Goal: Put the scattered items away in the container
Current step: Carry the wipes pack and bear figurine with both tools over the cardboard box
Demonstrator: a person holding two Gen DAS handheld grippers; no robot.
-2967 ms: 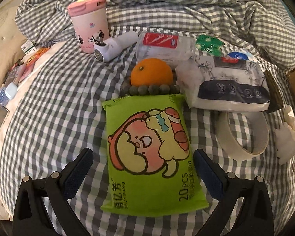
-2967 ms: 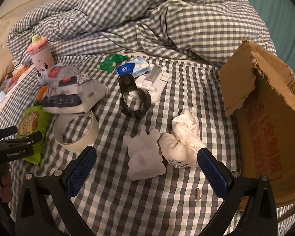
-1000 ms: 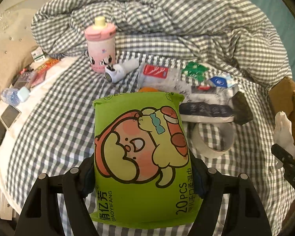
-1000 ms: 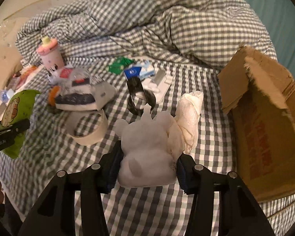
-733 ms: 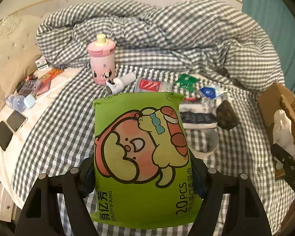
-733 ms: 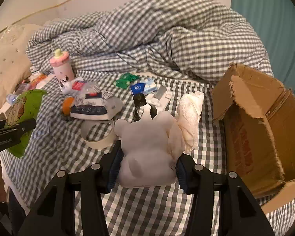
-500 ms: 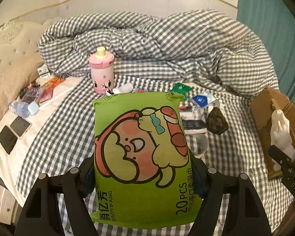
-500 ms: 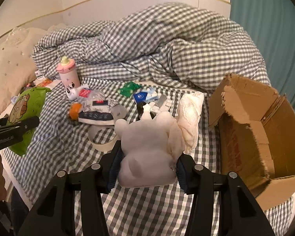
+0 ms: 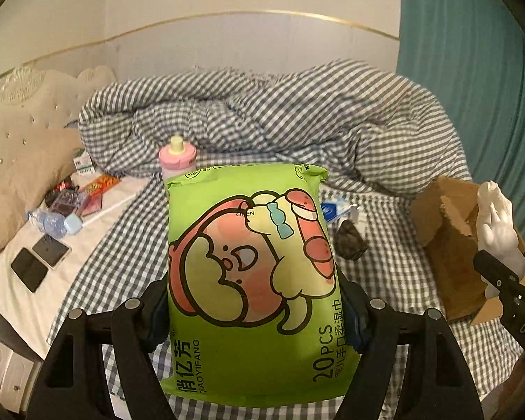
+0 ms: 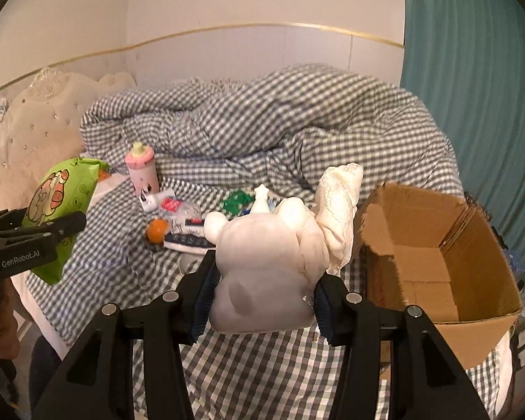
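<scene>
I have the left gripper (image 9: 253, 318) clamped across a green wet-wipe pack (image 9: 252, 280), holding it up above the checked bed cover (image 9: 129, 245). My right gripper (image 10: 262, 297) is closed on a pale bear-shaped toy (image 10: 262, 266) with a cream lace cloth (image 10: 339, 210) bunched against its right side, both lifted clear of the bed. The open cardboard box (image 10: 434, 269) sits at the right. A pink bottle (image 10: 141, 169) and an orange (image 10: 156, 229) lie on the far left of the cover.

Green wipes pack (image 9: 252, 280); grey-checked duvet (image 9: 280, 119)
</scene>
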